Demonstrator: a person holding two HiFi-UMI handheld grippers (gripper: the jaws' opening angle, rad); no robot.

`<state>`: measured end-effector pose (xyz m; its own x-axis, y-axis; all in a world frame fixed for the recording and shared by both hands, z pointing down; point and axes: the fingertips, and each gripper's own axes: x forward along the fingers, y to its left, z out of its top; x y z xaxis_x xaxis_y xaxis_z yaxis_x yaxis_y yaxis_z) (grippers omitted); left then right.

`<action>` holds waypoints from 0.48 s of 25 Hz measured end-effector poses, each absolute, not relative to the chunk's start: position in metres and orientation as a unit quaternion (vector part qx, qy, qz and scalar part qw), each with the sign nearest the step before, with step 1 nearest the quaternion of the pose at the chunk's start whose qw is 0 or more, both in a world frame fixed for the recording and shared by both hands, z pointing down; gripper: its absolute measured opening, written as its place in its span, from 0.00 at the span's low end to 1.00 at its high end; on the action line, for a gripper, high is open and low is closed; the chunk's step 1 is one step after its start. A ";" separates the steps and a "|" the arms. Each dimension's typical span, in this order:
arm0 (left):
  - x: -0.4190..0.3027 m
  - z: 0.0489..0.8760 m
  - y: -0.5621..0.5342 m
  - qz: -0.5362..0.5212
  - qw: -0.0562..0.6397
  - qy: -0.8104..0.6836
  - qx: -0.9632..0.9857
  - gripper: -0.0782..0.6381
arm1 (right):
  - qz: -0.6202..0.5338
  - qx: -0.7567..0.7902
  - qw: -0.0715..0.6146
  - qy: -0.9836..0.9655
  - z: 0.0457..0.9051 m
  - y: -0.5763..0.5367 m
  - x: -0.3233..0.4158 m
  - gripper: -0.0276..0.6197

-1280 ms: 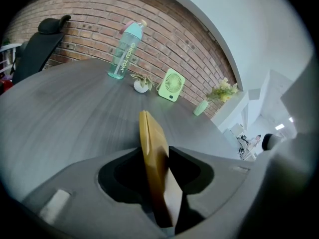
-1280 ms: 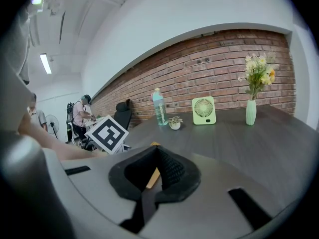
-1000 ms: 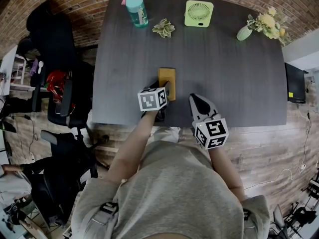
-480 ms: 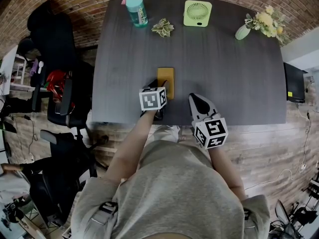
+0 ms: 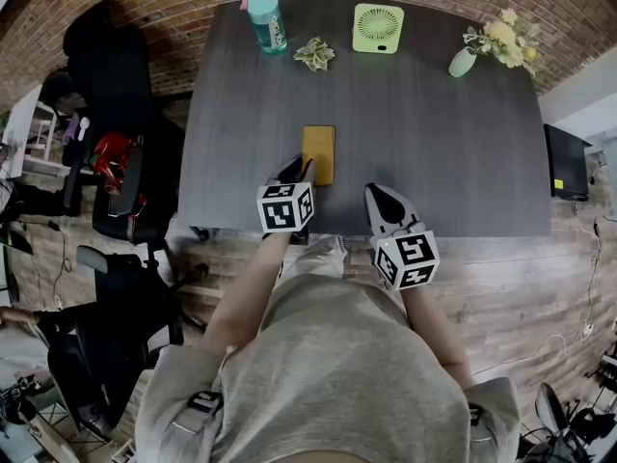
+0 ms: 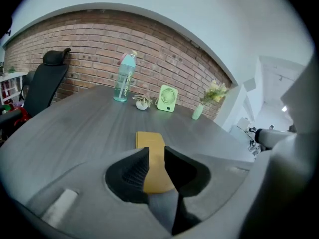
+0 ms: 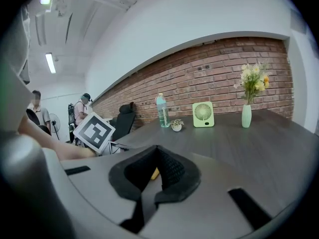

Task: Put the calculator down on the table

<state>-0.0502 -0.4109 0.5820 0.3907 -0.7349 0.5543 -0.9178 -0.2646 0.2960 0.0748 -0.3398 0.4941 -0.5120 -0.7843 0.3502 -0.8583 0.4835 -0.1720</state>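
Calculator [image 5: 319, 154]: yellow, lies flat on the dark table [image 5: 443, 143], centre of the head view. Left gripper [image 5: 300, 168]: at the calculator's lower left corner. Its jaws have just been closing and now stand part-way apart, pinching nothing. In the left gripper view the calculator shows through the gap, on the table beyond. Right gripper [image 5: 378, 193]: lower right of centre, jaws pressed together, empty.
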 end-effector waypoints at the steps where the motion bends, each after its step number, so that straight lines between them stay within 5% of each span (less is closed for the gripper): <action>1: -0.050 0.578 -0.405 0.152 0.289 -0.530 0.783 0.25 | 0.163 0.480 0.111 -0.855 0.494 -0.335 0.075 0.05; 12: -0.039 0.541 -0.331 0.117 0.248 -0.535 0.799 0.17 | 0.147 0.478 0.096 -0.861 0.487 -0.278 0.082 0.05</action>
<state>-0.0387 -0.3310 0.5406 0.4009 -0.7967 0.4523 -0.9128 -0.3052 0.2716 0.0820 -0.2776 0.4866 -0.5251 -0.7944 0.3051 -0.8507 0.5000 -0.1622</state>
